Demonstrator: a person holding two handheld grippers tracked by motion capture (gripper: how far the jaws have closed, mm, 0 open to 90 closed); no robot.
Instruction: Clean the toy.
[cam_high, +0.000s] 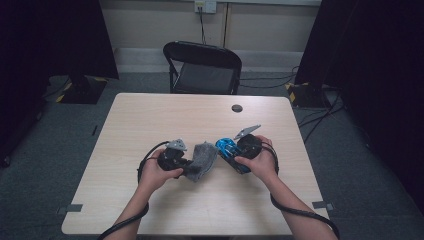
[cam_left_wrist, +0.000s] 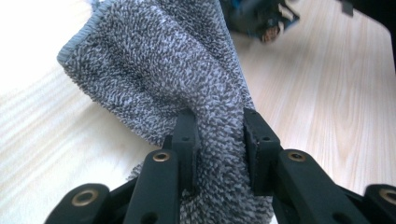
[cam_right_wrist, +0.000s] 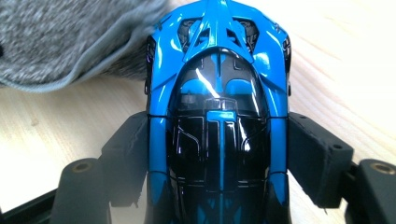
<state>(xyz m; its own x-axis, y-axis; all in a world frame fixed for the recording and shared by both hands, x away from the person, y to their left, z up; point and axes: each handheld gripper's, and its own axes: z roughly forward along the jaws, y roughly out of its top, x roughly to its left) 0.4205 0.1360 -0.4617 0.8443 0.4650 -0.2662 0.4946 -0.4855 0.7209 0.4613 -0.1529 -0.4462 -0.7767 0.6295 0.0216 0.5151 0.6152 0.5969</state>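
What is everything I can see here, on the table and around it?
Cloth: one, grey terry, mid-table, pinched in the left gripper.
Toy car: one, blue and black, mid-table, clamped in the right gripper.
Table: one, light wood, centre.
Grommet: one, dark, round, far side of the tabletop.
Chair: one, black, beyond the table.
Wall socket: one, pale, back wall.
Left gripper: one, black, shut on the cloth.
Right gripper: one, black, shut on the toy car.

The high view looks forward and down on the desk (cam_high: 200, 205); both gripper views sit close, sharing the grey cloth (cam_left_wrist: 154, 70).
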